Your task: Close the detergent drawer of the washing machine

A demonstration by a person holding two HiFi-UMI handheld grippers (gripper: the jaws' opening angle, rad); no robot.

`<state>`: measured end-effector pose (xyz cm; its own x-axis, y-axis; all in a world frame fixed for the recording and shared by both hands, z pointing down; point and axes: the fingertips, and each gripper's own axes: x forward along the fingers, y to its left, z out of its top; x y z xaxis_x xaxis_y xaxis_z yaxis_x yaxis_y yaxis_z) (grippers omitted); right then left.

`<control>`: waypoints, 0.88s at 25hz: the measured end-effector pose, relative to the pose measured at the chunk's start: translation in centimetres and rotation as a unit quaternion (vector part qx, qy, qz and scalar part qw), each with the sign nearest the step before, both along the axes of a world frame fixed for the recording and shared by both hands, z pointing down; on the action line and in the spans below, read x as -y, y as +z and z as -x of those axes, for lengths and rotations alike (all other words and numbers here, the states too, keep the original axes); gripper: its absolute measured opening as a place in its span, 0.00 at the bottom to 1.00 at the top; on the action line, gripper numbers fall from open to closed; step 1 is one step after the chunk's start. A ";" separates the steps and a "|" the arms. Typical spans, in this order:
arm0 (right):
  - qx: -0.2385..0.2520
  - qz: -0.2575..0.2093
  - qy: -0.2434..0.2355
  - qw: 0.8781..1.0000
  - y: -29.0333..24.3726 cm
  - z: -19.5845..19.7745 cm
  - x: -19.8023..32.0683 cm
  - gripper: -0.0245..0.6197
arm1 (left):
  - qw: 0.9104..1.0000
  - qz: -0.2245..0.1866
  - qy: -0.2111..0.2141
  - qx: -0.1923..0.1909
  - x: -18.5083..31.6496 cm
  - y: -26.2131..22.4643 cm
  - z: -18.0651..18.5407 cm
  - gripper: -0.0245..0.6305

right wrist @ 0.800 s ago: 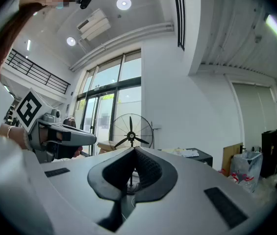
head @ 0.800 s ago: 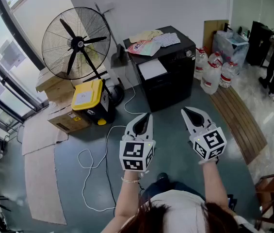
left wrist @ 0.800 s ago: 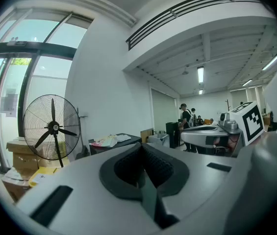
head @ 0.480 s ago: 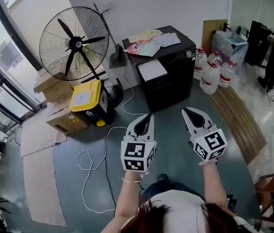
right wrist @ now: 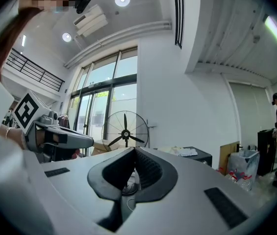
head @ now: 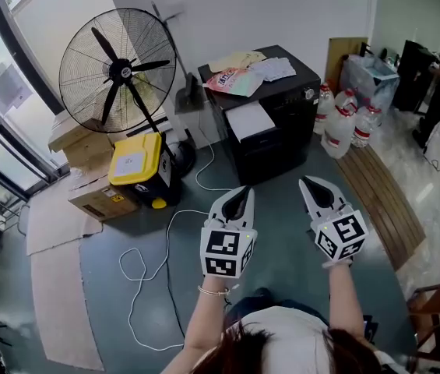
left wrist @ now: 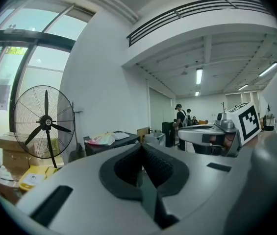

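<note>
**Drawer Waits as Grippers Hold Short**

Grey-green floor (head: 282, 232) separates you from the black washing machine (head: 282, 135) at twelve o'clock, its white detergent drawer (head: 249, 120) apparently jutting open. Your left gripper (head: 240, 192) and right gripper (head: 311, 182), jaws pressed together and empty, have barely shifted in the last second, both well apart from the drawer. Closing it has not begun; the approach lies ahead.

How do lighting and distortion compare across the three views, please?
Head view: even daylight, sharp, the window bows at the edge. Left gripper view: strong fisheye, black corners, window very bright. Right gripper view: same fisheye, ceiling lamps blown white.
</note>
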<state>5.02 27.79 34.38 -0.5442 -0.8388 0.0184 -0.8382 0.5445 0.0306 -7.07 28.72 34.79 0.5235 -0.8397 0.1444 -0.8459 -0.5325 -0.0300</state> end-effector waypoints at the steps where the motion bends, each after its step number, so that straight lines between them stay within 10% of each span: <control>1: 0.001 0.000 0.003 1.000 0.1 0.1 0.4 0.08 | 1.000 0.000 0.001 -0.001 0.4 0.1 0.2 0.06; 22: -0.007 0.008 0.040 0.999 1.0 -1.0 7.0 0.08 | 1.000 0.011 0.023 -0.015 6.6 1.6 0.0 0.06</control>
<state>6.04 20.83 35.38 -0.4754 -0.8789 0.0392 -0.8783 0.4767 0.0354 -7.09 22.10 36.36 0.5657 -0.8116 0.1462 -0.8209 -0.5711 0.0062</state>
